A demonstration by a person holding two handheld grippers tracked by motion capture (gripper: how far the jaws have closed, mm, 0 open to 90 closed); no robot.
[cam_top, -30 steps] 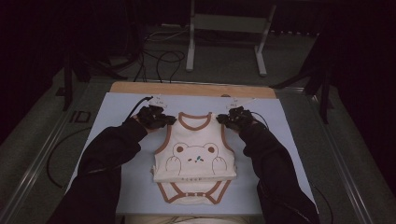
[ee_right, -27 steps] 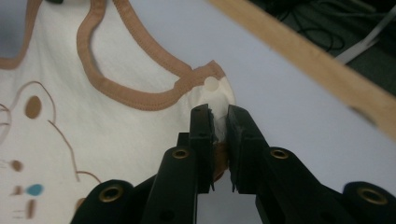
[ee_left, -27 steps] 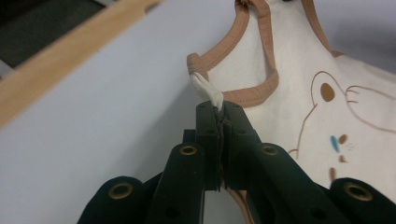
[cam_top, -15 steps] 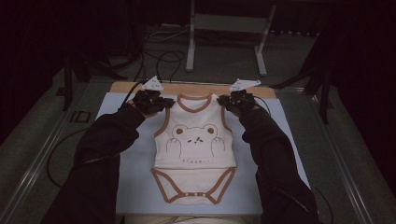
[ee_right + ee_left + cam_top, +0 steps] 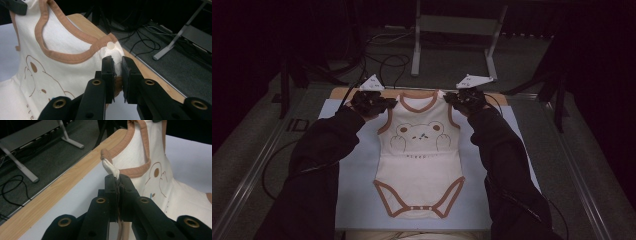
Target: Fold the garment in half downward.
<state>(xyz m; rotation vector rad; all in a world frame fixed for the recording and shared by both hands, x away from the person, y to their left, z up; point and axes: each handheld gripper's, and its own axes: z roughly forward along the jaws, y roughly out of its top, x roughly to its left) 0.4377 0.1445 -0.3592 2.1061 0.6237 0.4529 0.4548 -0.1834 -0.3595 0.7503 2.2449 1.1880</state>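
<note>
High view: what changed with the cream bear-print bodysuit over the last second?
Both grippers, left and right, shut on its shoulders, pulled the cream bear-print bodysuit away from the person, drawing it out to full length. The pale blue mat stayed put.

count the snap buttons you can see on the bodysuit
4 visible: three along the crotch flap at the near end of the bodysuit, and one white snap on the shoulder strap by the right tongs. Others may be hidden.
</note>
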